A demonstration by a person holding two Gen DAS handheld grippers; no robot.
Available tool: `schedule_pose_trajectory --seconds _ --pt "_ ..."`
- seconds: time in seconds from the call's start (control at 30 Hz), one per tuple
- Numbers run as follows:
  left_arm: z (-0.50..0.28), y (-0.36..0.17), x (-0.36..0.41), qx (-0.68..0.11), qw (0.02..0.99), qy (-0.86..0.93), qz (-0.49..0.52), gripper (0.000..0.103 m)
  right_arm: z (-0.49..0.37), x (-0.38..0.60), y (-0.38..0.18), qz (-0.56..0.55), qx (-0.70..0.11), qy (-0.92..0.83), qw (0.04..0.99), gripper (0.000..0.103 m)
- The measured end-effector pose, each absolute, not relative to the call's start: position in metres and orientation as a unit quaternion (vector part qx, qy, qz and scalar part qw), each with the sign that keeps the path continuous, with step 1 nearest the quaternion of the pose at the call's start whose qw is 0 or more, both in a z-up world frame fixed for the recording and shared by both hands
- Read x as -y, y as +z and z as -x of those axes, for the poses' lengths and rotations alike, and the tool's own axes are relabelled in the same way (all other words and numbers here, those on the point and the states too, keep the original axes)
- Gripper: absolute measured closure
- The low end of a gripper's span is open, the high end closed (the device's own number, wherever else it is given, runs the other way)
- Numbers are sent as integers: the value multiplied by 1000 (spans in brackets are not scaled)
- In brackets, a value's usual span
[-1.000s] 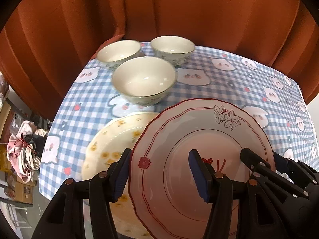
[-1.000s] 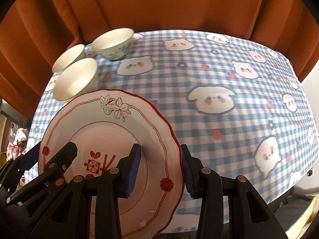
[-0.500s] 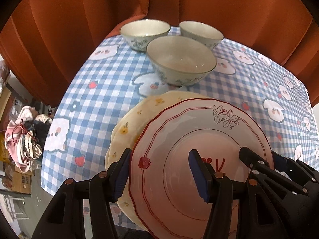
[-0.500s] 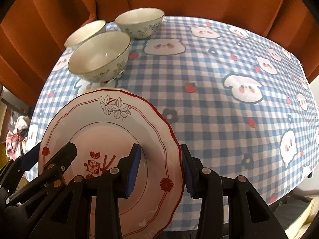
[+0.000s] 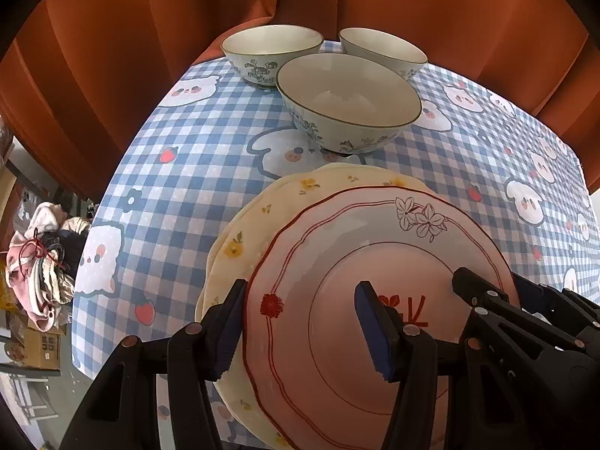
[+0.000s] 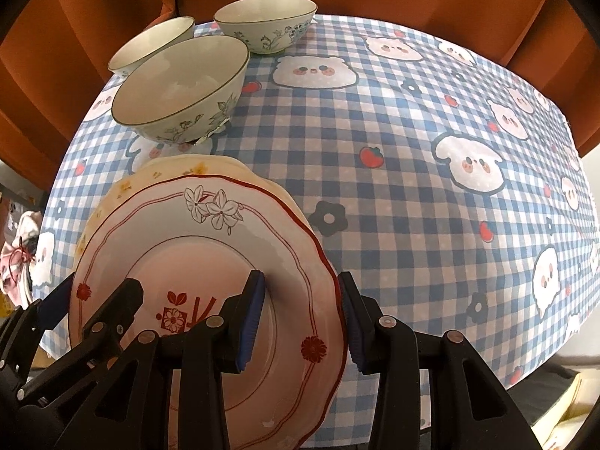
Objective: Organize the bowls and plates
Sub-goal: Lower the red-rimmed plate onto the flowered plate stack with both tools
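Observation:
A pale pink plate with a red rim [image 5: 375,262] is held between both grippers. My left gripper [image 5: 300,300] is shut on its left rim. My right gripper [image 6: 300,285] is shut on its right rim, and the same red-rimmed plate [image 6: 195,247] fills the lower left of that view. It hangs tilted, low over a yellow flowered plate [image 5: 262,225] lying on the table; I cannot tell whether they touch. The yellow plate [image 6: 168,168] peeks out behind it. Three floral bowls stand beyond: a near bowl [image 5: 348,93] and two at the back [image 5: 270,45], [image 5: 382,48].
The table carries a blue checked cloth with animal prints [image 6: 412,187], bare to the right of the plates. An orange curtain [image 5: 112,56] hangs close behind the bowls. Beyond the table's left edge, a heap of clothes [image 5: 41,262] and a cardboard box [image 5: 41,348] lie on the floor.
Both grippers have carried the red-rimmed plate forward and down. It now covers most of the yellow plate, and the bowls look nearer. Both grips are unchanged.

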State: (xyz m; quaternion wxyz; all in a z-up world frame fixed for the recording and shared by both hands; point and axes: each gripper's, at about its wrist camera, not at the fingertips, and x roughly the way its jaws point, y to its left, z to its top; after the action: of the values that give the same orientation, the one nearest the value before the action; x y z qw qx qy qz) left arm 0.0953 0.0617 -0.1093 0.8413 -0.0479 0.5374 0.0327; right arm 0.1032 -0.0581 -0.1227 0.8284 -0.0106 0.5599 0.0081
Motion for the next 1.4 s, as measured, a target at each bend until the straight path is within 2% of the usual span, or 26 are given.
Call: schedule_pose_trajectory --seconds 0.23,0.33,0.4,0.5,0.8,1.0,1.17,1.4 --pt "-97 -111 -60 -537 842 35 38 45 -103 61 -122 1 -561 14 828 59" --pt "-97 -111 -60 -537 842 36 36 45 -99 67 -119 -11 -560 22 828 62" --pt "-97 -111 -59 -536 843 37 31 45 -94 70 -117 -13 -559 24 829 72" --pt "-97 -112 -57 -534 844 37 24 45 -91 74 -115 -25 -556 31 830 75" --pt "-98 -113 -60 -536 843 49 16 44 -91 70 -110 -22 -550 31 834 76" --pt "-100 -116 -68 -539 840 67 8 35 -96 58 -111 -13 -553 41 832 76" --pt "-101 -119 -75 -542 837 71 18 34 -99 45 -113 2 -552 46 832 76" --pt "-102 -121 -75 -544 837 63 18 27 -105 43 -114 11 -548 40 835 75"
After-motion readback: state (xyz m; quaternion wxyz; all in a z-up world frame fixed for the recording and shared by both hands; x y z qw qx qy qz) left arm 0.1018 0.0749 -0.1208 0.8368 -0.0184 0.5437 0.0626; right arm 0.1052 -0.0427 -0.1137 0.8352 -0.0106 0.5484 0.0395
